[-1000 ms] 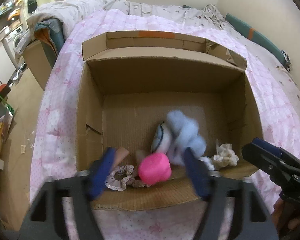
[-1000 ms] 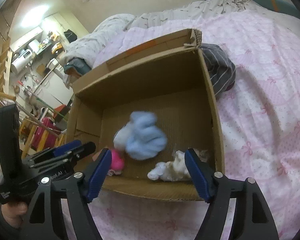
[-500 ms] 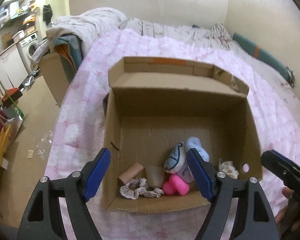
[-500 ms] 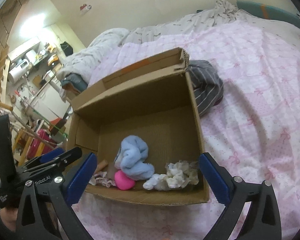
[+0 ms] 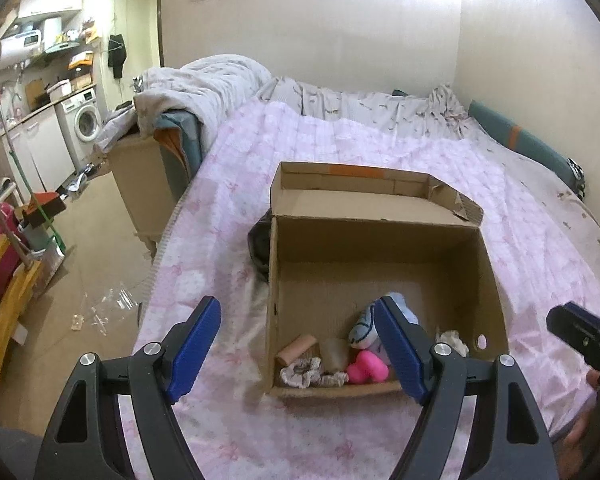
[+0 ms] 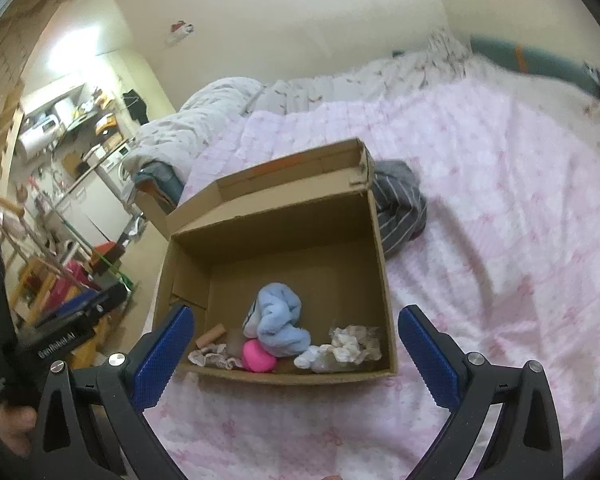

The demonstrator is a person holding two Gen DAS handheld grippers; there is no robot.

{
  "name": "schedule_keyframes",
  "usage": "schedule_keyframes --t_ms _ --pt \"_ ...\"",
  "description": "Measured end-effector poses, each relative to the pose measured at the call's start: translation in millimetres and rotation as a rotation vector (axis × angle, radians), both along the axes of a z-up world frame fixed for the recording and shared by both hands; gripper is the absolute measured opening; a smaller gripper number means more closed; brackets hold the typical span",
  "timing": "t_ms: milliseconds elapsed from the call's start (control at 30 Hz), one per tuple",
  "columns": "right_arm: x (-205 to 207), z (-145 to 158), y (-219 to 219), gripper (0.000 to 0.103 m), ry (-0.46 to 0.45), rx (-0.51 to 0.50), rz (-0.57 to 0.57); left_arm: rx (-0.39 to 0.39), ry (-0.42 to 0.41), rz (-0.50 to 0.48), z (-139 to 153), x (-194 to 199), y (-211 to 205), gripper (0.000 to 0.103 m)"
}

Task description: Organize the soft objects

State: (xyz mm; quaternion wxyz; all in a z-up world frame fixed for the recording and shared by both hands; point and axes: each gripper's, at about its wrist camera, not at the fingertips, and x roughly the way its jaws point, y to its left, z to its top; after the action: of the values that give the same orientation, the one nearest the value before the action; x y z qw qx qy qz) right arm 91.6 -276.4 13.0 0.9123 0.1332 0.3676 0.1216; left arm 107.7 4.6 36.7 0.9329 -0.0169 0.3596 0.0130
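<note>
Fingers of both tools are seen spread wide apart with nothing held between them; the left gripper (image 5: 298,346) is raised above the near left corner of the cardboard box (image 5: 380,236), and the right gripper (image 6: 296,354) is raised before the box's near wall (image 6: 296,378); neither is in contact with anything.

The box is found standing open on a pink bedspread (image 5: 380,148), its lid flap folded back on the far side; the soft items are gathered along its near wall: a light blue cloth (image 6: 280,322), a pink toy (image 6: 258,356) just beside it, a lace scrunchie (image 5: 312,374) toward the left corner, and a pale crumpled cloth (image 6: 350,346) toward the right corner; two small tan rolls (image 5: 300,348) are noted beside the scrunchie, their material not determinable. A dark striped garment (image 6: 400,204) is seen outside the box, against its far right corner.

The task is judged largely advanced, the striped garment possibly outstanding. Risks are recorded as follows: were the garment reached for across the box, the wall could be knocked and the light box shifted on the yielding bedspread; a loose garment gripped at one edge could trail, snag on the flap, or slip free; the bedspread itself could be pinched along with it.
</note>
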Motion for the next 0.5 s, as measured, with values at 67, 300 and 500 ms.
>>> schedule_keyframes --t_ms 67,300,500 --pt "-8 6 1 0.103 -0.016 -0.021 -0.003 -0.005 -0.007 0.003 3 -12 2 0.077" --pt "-43 16 9 0.103 -0.058 -0.104 -0.012 -0.003 -0.003 0.006 0 -48 5 0.077" --pt "-63 -1 13 0.103 -0.086 -0.157 -0.021 0.045 -0.013 0.003 -12 -62 -8 0.077"
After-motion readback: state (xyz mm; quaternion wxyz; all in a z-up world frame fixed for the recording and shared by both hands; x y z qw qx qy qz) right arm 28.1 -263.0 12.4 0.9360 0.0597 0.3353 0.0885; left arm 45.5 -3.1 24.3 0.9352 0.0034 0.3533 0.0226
